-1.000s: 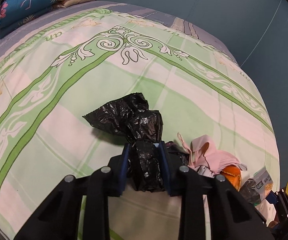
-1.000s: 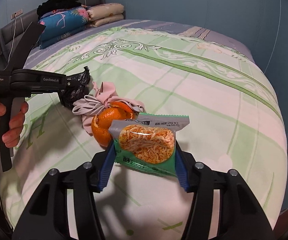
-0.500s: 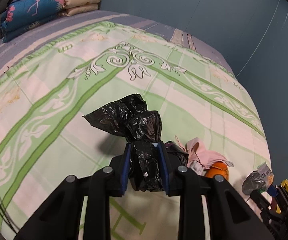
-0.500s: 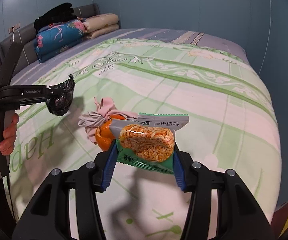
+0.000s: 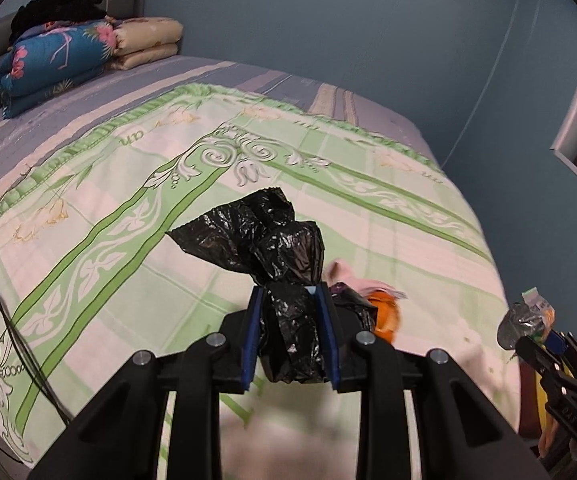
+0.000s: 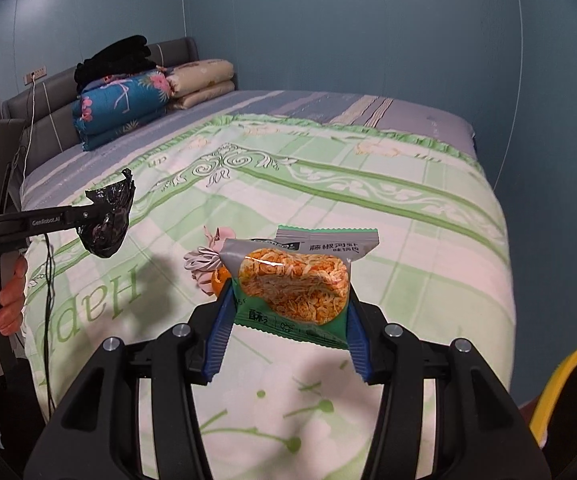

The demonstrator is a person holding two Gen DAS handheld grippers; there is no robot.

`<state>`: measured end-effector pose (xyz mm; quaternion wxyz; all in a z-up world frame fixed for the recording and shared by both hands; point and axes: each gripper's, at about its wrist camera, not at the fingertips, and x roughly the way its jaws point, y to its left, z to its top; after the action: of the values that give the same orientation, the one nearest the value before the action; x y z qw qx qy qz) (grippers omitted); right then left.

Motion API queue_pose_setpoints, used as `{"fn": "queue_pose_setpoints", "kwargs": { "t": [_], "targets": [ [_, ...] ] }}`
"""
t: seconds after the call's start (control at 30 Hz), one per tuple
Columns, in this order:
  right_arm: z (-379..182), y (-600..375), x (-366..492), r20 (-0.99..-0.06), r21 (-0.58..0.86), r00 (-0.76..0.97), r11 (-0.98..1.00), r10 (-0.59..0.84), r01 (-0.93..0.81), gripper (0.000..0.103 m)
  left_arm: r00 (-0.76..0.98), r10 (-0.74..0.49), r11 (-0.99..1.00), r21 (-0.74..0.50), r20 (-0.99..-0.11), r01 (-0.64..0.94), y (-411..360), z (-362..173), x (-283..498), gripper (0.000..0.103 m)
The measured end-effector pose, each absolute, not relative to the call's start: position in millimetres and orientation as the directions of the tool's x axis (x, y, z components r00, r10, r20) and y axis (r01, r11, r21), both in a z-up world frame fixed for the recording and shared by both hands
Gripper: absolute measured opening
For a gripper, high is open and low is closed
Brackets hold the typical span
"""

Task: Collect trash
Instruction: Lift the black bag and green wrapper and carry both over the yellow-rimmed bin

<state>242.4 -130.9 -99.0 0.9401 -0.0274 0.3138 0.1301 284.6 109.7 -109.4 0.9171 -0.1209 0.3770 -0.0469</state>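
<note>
My left gripper [image 5: 290, 300] is shut on a crumpled black plastic bag [image 5: 276, 248] and holds it above the bed; it also shows at the left of the right wrist view [image 6: 106, 220]. My right gripper [image 6: 288, 304] is shut on a green and grey snack packet [image 6: 294, 280], lifted over the bed; it shows at the right edge of the left wrist view [image 5: 528, 316]. An orange peel [image 5: 386, 314] and a pink crumpled tissue [image 6: 202, 264] lie on the green patterned bedspread [image 6: 368, 208] below both grippers.
Folded quilts [image 6: 128, 96] with black clothing on top sit at the headboard [image 6: 48, 88]. A black cable [image 6: 48, 300] hangs over the bed's left edge. A yellow-rimmed bin [image 6: 568, 392] stands at the lower right. Blue walls surround the bed.
Both grippers have risen and pulled back from the bed with their loads. The orange peel and pink tissue now lie farther below and stay on the bedspread.
</note>
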Motion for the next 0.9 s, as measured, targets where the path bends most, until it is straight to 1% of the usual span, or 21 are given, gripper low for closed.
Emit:
{"fn": "queue_pose_setpoints", "kwargs": {
  "t": [0.2, 0.4, 0.9],
  "targets": [
    [-75, -145, 211, -0.555, 0.031, 0.801, 0.967, 0.226, -0.252, 0.047, 0.726, -0.215, 0.961, -0.275, -0.653, 0.038, 91, -86, 254, 0.025],
    [-57, -159, 183, -0.51, 0.023, 0.831, 0.969, 0.222, -0.244, 0.047, 0.746, -0.229, 0.964, -0.254, -0.625, 0.084, 66, -62, 225, 0.025],
    [-26, -197, 138, -0.427, 0.002, 0.888, 0.982, 0.171, -0.189, 0.048, 0.763, -0.316, 0.948, -0.226, -0.564, 0.226, 19, -19, 175, 0.025]
  ]
}}
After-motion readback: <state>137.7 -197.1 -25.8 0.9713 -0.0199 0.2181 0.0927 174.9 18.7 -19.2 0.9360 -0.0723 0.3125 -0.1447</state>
